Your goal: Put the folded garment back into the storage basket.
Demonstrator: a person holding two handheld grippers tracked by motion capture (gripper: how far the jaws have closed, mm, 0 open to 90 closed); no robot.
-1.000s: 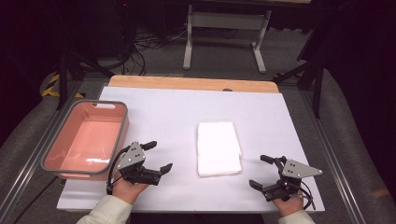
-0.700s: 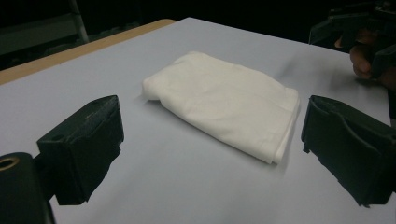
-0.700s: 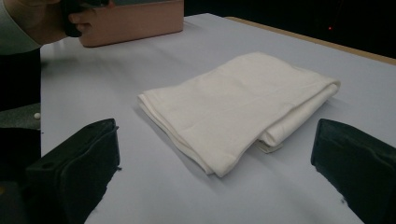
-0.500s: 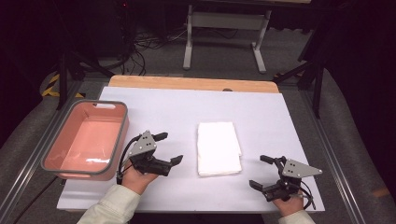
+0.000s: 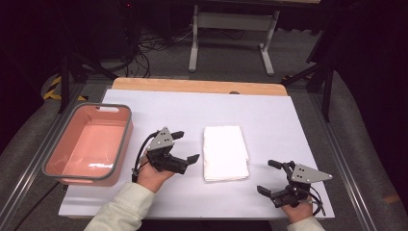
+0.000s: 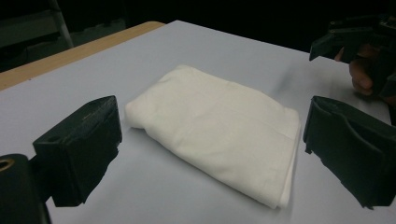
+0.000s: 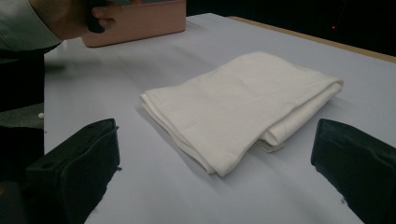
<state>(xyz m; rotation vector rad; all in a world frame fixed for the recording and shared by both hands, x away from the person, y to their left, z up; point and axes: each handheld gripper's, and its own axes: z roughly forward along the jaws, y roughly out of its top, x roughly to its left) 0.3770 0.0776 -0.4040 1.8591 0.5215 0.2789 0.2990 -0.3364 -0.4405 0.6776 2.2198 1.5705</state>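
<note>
Flat on the white table sheet (image 5: 288, 125), between both sets of jaws: folded white rectangular cloth (image 5: 225, 152), long axis running from the near edge toward the far wooden edge in the high view, short sides facing near and far. Left gripper (image 5: 185, 147) just beside the cloth's left long edge, jaws spread wide and released, pointing at it without touching. Right gripper (image 5: 270, 176) near the cloth's near right corner, jaws likewise spread apart and gripping nothing, aimed toward the cloth but clear of it.

Seen along the left gripper's jaws: cloth (image 6: 217, 126) lying diagonally in the gap ahead of the two open black jaws, one rounded folded corner toward the left jaw, layered open edges toward the right jaw; beyond the right jaw, the other gripper (image 6: 359, 39) and a fingertip.

Seen along the right gripper's jaws: cloth (image 7: 243, 105) ahead of the wide gap, stacked layers visible along the edge facing the jaws and a rounded fold on the far right side, details not legible from above. Farther off past the left jaw, pink rectangular plastic bin (image 7: 140, 21) and a pale sleeve (image 7: 21, 25); from above, that bin (image 5: 122, 137) left of the left gripper, apart from the cloth.
</note>
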